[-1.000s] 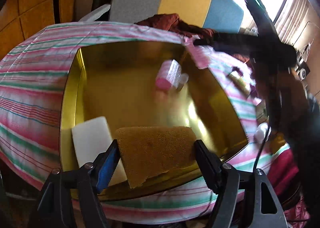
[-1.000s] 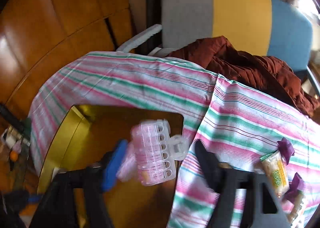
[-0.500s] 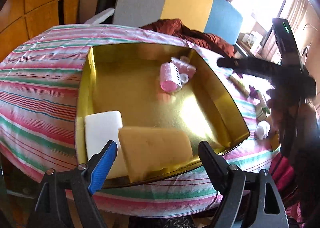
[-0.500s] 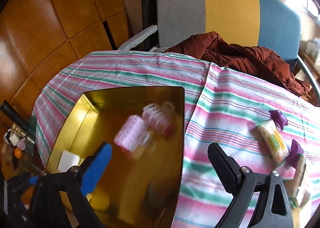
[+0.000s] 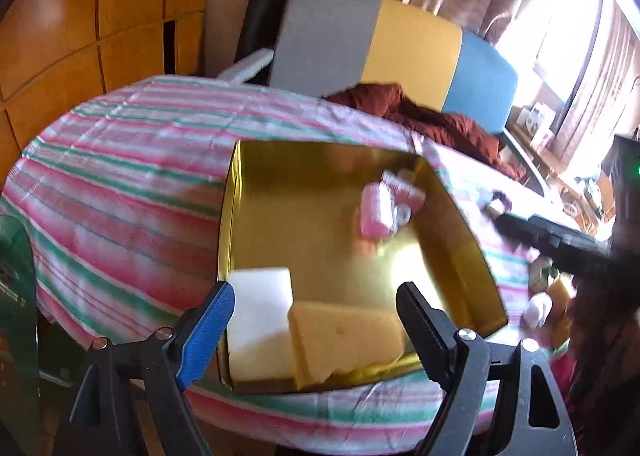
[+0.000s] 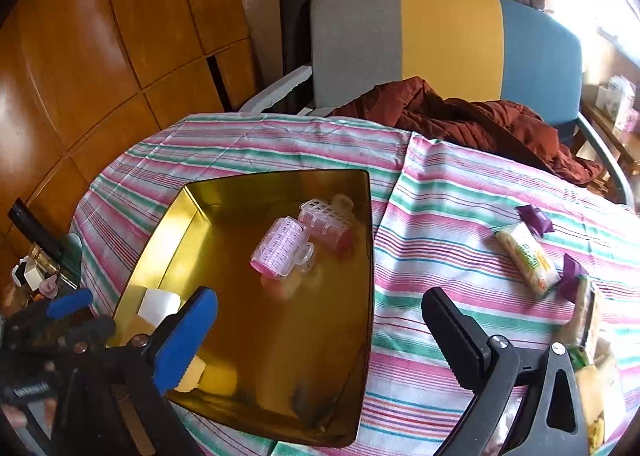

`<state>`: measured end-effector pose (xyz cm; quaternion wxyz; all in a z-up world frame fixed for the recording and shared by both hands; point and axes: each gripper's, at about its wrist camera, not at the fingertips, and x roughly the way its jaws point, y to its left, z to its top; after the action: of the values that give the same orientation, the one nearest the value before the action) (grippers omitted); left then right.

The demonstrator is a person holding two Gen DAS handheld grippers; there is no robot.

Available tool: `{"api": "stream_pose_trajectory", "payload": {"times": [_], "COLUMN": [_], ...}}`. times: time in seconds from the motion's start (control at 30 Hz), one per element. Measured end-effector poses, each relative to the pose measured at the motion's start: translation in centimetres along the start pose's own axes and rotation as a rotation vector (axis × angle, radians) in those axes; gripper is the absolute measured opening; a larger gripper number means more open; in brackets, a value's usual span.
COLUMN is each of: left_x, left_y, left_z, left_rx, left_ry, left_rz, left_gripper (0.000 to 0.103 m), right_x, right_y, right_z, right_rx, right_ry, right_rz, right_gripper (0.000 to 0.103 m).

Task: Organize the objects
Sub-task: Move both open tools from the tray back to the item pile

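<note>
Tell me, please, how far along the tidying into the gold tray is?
Done: two pink plastic hair rollers, a white foam block and a yellow sponge lie in the gold metal tray. In hand: nothing; left gripper and right gripper are open. Left: purple-ended snack packets on the striped tablecloth.

light: bright daylight from window (image 5: 560, 36), blown out | glare: on gold tray (image 6: 168, 232) | blur: left view smeared | edges: fisheye-bent, dark corners
</note>
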<state>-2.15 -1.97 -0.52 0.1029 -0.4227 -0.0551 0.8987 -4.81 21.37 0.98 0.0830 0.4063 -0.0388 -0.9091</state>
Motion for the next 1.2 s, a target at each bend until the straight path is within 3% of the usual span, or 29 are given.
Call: {"api": "stream_pose_trajectory", "payload": {"times": [0.13, 0.33, 0.63, 1.2], "left_x": [-0.8, -0.8, -2.0, -0.7], "left_y": [-1.3, -2.6, -5.0, -8.0], "left_z": [0.1, -0.4, 0.0, 0.0], "left_rx": [0.028, 0.056, 0.126, 0.212], "left_ry": [-0.044, -0.036, -0.098, -0.064], "left_rz": [0.029, 0.062, 0.062, 0.044], "left_gripper": [0.085, 0.084, 0.084, 0.084], "right_x": [-0.8, -1.7, -3.0, -4.2], "right_y": [0.3, 0.9, -0.4, -7.7], "right_z": [-0.4, -1.2, -1.7, -2.3], "right_rx": [0.005, -0.030, -0.001, 0.090], "right_ry": [-0.024, -0.034, -0.067, -0.069], "right_rz": [-0.002, -0.048, -0.081, -0.202], "right_gripper": [0.103, 0.103, 0.103, 0.103]}}
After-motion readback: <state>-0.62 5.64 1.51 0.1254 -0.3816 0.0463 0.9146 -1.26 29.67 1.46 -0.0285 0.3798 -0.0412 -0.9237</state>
